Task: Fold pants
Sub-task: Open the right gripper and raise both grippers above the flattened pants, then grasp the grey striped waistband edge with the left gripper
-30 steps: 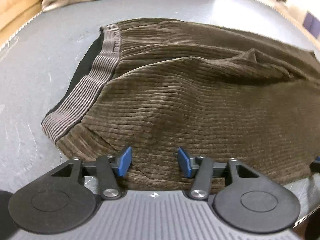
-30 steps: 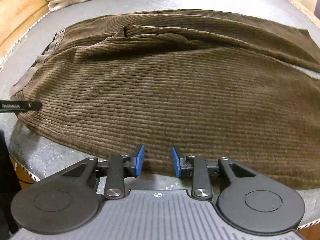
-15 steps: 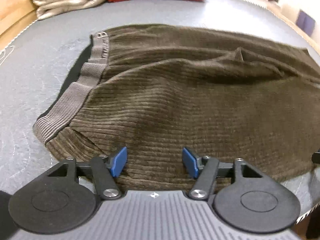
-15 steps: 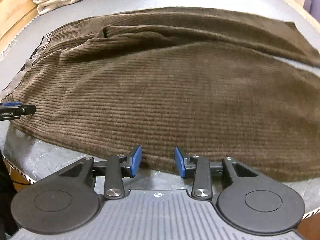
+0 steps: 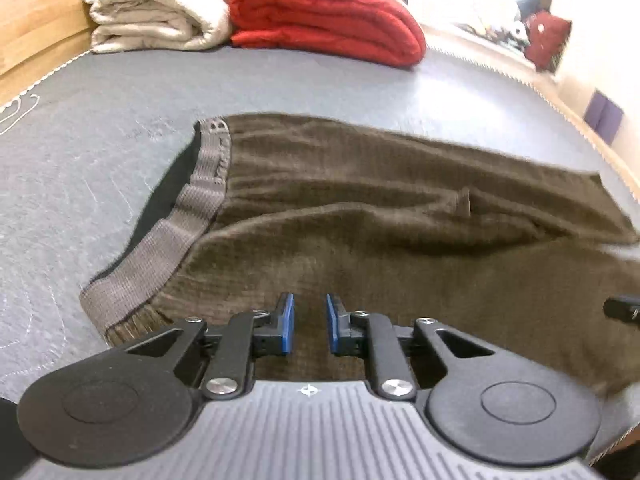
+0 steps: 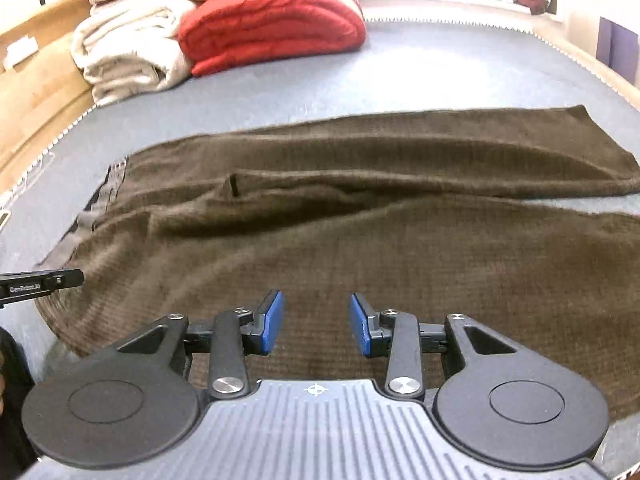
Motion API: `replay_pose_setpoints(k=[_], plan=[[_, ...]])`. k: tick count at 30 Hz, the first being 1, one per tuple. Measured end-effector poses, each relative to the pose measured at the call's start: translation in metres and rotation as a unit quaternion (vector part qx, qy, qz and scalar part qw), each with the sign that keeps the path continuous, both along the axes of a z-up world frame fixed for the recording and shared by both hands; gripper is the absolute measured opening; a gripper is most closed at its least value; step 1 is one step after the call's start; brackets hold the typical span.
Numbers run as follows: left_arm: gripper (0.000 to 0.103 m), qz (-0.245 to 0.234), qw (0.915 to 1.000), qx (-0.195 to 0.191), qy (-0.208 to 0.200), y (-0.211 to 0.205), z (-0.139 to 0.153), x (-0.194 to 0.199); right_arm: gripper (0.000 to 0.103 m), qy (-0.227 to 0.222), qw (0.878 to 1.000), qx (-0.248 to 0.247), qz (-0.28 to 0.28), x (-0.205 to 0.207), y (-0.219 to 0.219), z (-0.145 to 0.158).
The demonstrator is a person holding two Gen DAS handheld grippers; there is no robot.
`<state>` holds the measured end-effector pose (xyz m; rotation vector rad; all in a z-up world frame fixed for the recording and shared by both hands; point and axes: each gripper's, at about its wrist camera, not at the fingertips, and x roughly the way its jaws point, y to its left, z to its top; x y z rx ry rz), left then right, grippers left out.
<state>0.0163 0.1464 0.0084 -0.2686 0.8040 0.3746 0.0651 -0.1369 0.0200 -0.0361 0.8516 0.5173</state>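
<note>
Left gripper (image 5: 307, 324): blue pads stand a narrow gap apart, nothing pinched between them; it hangs over the near edge of the pants, at 6 o'clock in its own view.
Left gripper seen from the right: a black fingertip (image 6: 40, 283) pokes in at 9 o'clock, over the waist end of the cloth.
Right gripper (image 6: 316, 328): pads spread wide, empty; it sits above the near leg at 6 o'clock in the right wrist view. Whether either gripper touches the fabric cannot be told.
Right gripper seen from the left: only a dark tip (image 5: 622, 307) shows at 3 o'clock.
Pants (image 5: 400, 240): brown corduroy, spread flat lengthwise across the mattress; waist toward 9 o'clock, legs running toward 3 o'clock. The two legs lie side by side, the farther one ending in a hem at about 2 o'clock in the right view, with a strip of mattress showing between them there.
Waistband (image 5: 192, 216): grey ribbed elastic, dark lining showing beside it, at 9 to 10 o'clock in the left view.
Crease: a small raised fold (image 6: 232, 186) near the crotch.
Mattress (image 5: 100, 120): grey quilted surface under everything.
Red blanket (image 6: 272, 28): folded, at 12 o'clock, well apart from the pants.
Cream blanket (image 6: 128, 56): folded, touching the red one on its 9 o'clock side.
</note>
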Motion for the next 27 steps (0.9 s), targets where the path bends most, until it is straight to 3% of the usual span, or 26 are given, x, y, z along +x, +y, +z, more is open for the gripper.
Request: replay_pose_setpoints(k=[7, 13, 18, 21, 25, 27], plan=[[0.019, 0.000, 1.0000, -0.009, 0.000, 0.031, 0.027, 0.041, 0.039, 0.001, 0.997, 0.074, -0.019, 0.028, 0.000, 0.016], [0.019, -0.001, 0.9995, -0.030, -0.013, 0.089, 0.044, 0.117, 0.039, 0.019, 0.995, 0.101, -0.008, 0.052, 0.001, 0.018], [0.019, -0.002, 0.9995, -0.030, 0.009, 0.140, 0.032, 0.188, 0.039, 0.032, 0.994, 0.108, 0.001, 0.065, 0.002, 0.022], [0.031, -0.009, 0.9986, -0.038, 0.036, 0.165, 0.016, 0.229, 0.040, 0.041, 0.992, 0.118, 0.000, 0.069, 0.001, 0.024], [0.062, -0.017, 0.9978, -0.004, 0.064, 0.182, -0.005, 0.276, 0.040, 0.027, 0.996, 0.083, 0.014, 0.065, 0.004, 0.024], [0.065, -0.027, 0.9971, 0.000, 0.072, 0.187, -0.016, 0.292, 0.040, 0.013, 0.998, 0.054, 0.027, 0.062, 0.006, 0.023]])
